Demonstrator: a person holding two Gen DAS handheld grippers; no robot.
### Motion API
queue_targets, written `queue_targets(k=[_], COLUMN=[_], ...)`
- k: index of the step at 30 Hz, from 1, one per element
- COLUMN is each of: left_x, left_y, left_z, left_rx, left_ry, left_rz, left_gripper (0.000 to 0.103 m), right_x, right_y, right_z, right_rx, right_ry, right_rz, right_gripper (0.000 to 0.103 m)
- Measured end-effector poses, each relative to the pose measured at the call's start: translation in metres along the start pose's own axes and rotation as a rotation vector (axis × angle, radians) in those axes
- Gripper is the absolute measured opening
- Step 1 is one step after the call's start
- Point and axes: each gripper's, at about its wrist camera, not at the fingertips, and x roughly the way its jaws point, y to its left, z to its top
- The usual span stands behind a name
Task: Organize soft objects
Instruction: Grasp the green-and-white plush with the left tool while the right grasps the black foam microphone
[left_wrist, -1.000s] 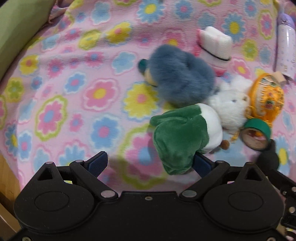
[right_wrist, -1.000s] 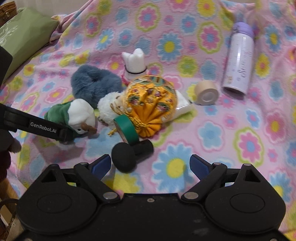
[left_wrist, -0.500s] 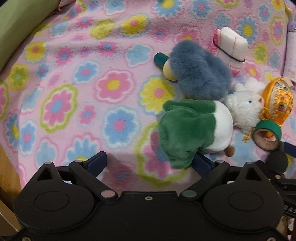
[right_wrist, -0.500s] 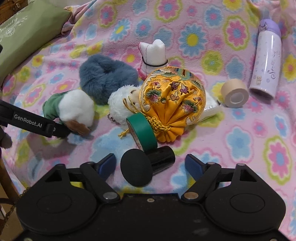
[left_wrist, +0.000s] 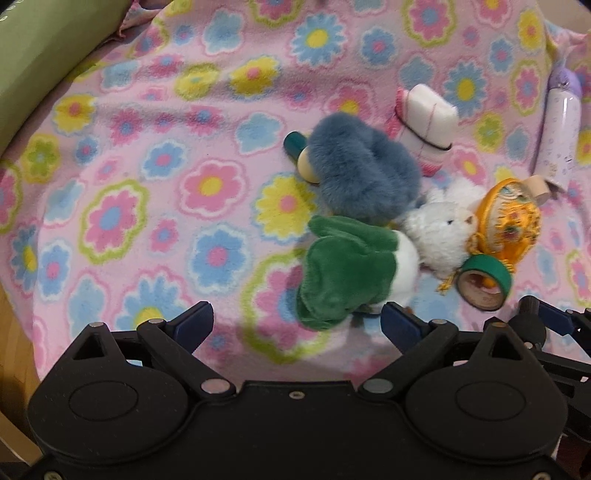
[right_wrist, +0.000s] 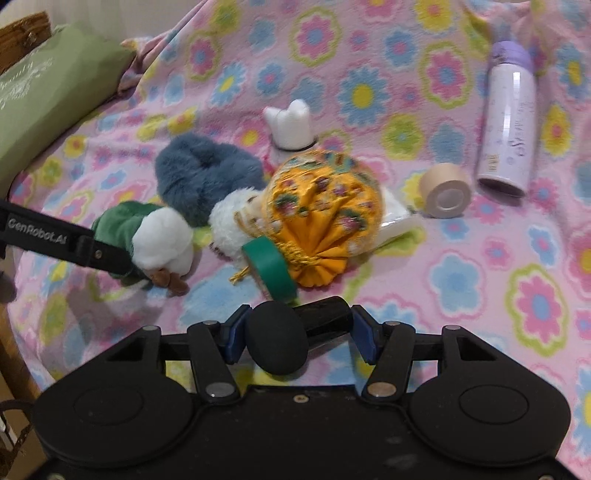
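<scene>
We find no container in view; everything lies loose on the flowered blanket (left_wrist: 110, 221). Right gripper (right_wrist: 299, 332): jaws closing around a black foam-tipped cylinder (right_wrist: 280, 341), blue pads at or nearly at its ends (contact unclear). Left gripper (left_wrist: 297, 321): jaws wide apart, holding nothing; the green-and-white plush (left_wrist: 351, 273) sits just ahead, by the right-hand pad. Beyond it, blue fur piece (left_wrist: 362, 173), white plush (left_wrist: 443, 229), orange pouch (left_wrist: 506, 221). Ahead-left of the left jaws the blanket is open; a green cushion (left_wrist: 44, 66) bounds the far left.
</scene>
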Motion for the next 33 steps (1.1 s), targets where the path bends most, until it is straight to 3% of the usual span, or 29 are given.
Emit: queue_targets(k=[8,13,22,33], left_x=[0.002,0.018,0.05,0.059], left_y=[-0.014,-0.032,-0.037,-0.036], left_z=[0.004,0.007,0.01,0.008], left_rx=[-0.027,0.043,0.047,0.069], left_ry=[-0.043,-0.053,-0.01,-0.041], left_rz=[-0.013,0.019,0.035,0.033], left_gripper=[0.096,0.097,0.098,0.1], right_x=[-0.007,0.008,0.018,0.022], right_y=[-0.012,-0.016,-0.021,-0.023], right_z=[-0.003,-0.005,-0.006,-0.007], right_rx=[0.036,0.047,0.054,0.059], right_ry=[-0.024,0.004,-0.001,-0.013], right_rz=[-0.071,-0.109,-0.1,-0.064], right_gripper=[0.057,0.057,0.058,0.067])
